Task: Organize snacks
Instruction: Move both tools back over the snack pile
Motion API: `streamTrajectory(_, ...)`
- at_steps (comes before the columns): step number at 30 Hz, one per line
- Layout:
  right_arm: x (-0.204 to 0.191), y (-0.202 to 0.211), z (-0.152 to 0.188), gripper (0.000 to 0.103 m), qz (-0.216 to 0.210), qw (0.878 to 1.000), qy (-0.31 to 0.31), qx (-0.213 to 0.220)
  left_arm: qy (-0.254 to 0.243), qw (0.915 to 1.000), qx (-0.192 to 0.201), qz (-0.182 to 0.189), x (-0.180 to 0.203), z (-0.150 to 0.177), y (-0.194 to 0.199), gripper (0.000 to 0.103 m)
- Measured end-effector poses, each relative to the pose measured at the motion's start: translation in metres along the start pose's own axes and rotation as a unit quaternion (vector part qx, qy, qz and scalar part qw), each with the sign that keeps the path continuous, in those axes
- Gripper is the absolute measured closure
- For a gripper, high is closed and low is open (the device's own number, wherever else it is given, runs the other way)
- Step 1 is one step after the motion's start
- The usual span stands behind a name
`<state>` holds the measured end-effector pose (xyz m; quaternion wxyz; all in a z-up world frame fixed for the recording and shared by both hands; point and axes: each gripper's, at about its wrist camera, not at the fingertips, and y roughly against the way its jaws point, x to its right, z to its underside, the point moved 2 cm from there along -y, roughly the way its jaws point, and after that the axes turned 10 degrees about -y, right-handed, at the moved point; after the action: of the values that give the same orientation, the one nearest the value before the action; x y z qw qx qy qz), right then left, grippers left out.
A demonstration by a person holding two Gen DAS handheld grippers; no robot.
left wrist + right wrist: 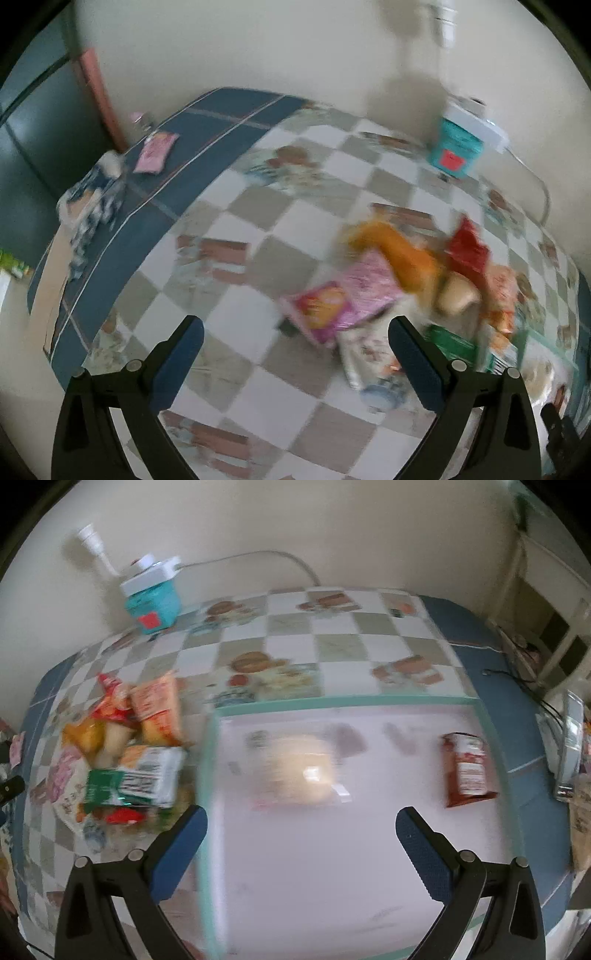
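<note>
A table point(332, 642) covered in a checkered cloth with food prints and a blue border fills both views, set against a pale wall. On it, nearest the right gripper, lies a large shallow tray point(369, 701) with a pale floor and a mint-green rim. Two things already lie inside it: a pale, clear-wrapped bun point(299, 771) near the middle and a red packet point(466, 768) toward its right side, well apart from each other.

Just beside the tray's left rim sits the pile of snacks point(129, 746) not yet sorted: orange, red, green-and-white and pink packets heaped together and overlapping. The left wrist view shows the same heap point(399, 288) ahead and to the right of the left gripper. A small teal box point(153, 607) with a white lid stands near the wall, and a lone pink packet point(155, 153) lies far off on the blue border.

The right gripper point(301, 829) hovers over the tray with its jaws spread wide and nothing between them. The left gripper point(295, 338) hangs above the cloth, jaws likewise wide apart and empty.

The work looks partly done, with most snacks outside the tray. The next move probably calls for one gripper to reach the heap, single out a top packet such as the green-and-white one point(140, 779), and close on its edge without dragging its neighbours. Both views are blurred, so finer detail cannot be told.
</note>
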<state>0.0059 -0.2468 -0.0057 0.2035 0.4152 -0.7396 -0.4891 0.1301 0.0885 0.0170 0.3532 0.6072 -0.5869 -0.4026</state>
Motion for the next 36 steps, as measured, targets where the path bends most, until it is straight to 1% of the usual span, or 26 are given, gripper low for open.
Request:
streamTrajectory(3, -0.026, 0.001, 0.005, 0.0, -0.008, 1.0, 0.009, 0.0, 0.018, 0.9997, -0.008, -0.014, -0.022, 0.001, -0.007, 0.003)
streamTrajectory(6, -0.05, -0.001, 0.008, 0.0, -0.02, 1.0, 0.011, -0.004, 0.028, 0.9994, -0.012, -0.016, -0.039, 0.001, -0.011, 0.003)
streamTrajectory(9, -0.073, -0.002, 0.012, 0.0, -0.027, 0.999, 0.014, -0.01, 0.033, 0.9992, -0.014, -0.019, -0.05, 0.001, -0.015, 0.003)
streamTrajectory(13, -0.101, -0.004, 0.019, 0.0, -0.027, 0.999, 0.021, -0.017, 0.036, 0.9985, -0.023, -0.033, -0.062, 0.0, -0.021, 0.003)
streamTrajectory(16, -0.113, -0.007, 0.027, 0.0, -0.035, 0.999, 0.005, -0.027, 0.036, 0.9982, -0.029, -0.039, -0.068, -0.001, -0.026, 0.003)
streamTrajectory(19, -0.121, -0.013, 0.033, 0.0, -0.038, 0.998, -0.008, -0.039, 0.037, 0.9983, -0.034, -0.03, -0.071, -0.001, -0.029, 0.003)
streamTrajectory(22, -0.125, -0.016, 0.035, 0.0, -0.036, 0.998, -0.018, -0.042, 0.036, 0.9986, -0.033, -0.023, -0.071, -0.002, -0.03, 0.003)
streamTrajectory(27, -0.124, -0.017, 0.027, 0.0, -0.033, 0.999, -0.023, -0.031, 0.047, 0.9983, -0.033, -0.006, -0.072, -0.005, -0.032, 0.003)
streamTrajectory(33, -0.117, -0.026, 0.014, 0.0, -0.025, 0.999, -0.027, -0.034, 0.054, 0.998, -0.034, -0.004, -0.066, -0.012, -0.037, 0.003)
streamTrajectory(36, -0.116, -0.031, 0.01, 0.0, -0.026, 0.998, -0.03, -0.039, 0.05, 0.9981, -0.037, 0.006, -0.057, -0.016, -0.044, 0.003)
